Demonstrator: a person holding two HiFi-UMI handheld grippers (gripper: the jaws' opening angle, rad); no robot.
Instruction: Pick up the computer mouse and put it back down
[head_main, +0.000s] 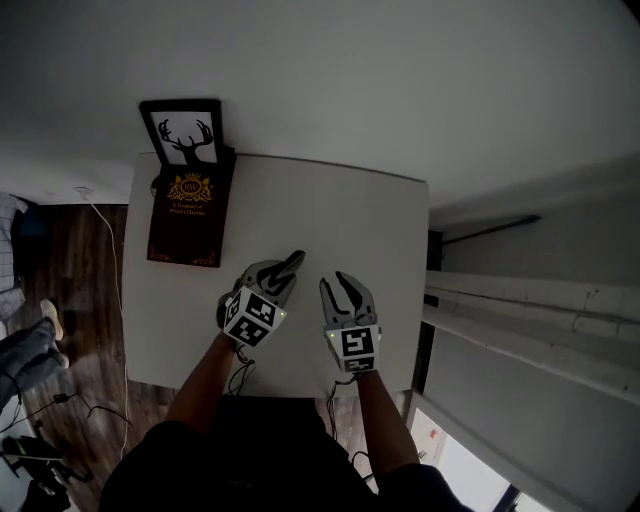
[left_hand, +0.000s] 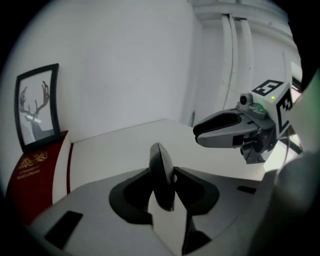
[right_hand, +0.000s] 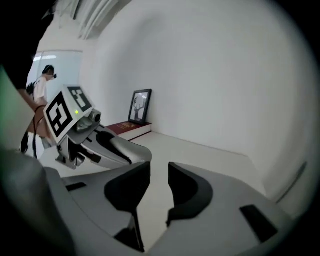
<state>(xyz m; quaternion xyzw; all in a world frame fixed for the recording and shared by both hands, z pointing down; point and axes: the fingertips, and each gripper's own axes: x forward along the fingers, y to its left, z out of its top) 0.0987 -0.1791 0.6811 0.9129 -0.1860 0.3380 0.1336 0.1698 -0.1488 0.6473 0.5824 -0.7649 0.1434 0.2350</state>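
one mouse (left_hand: 161, 172), one book (head_main: 188, 215), left tongs (head_main: 274, 282), right tongs (head_main: 342, 284)

**Dim, flat light; heavy fisheye in the gripper views**

Head view underexposed and grey, brightest in a pale patch at the lower right corner; only faint, soft shadow on the table (head_main: 340, 225). Gripper views ringed by black vignette, with straight lines bowed, as on the picture frame (left_hand: 37, 107). Daylight from the right edge in the left gripper view, from the upper left in the right gripper view, with a green tinge near those edges. Near jaw bodies soft and out of focus; computer mouse (left_hand: 161, 175) nearly a silhouette.
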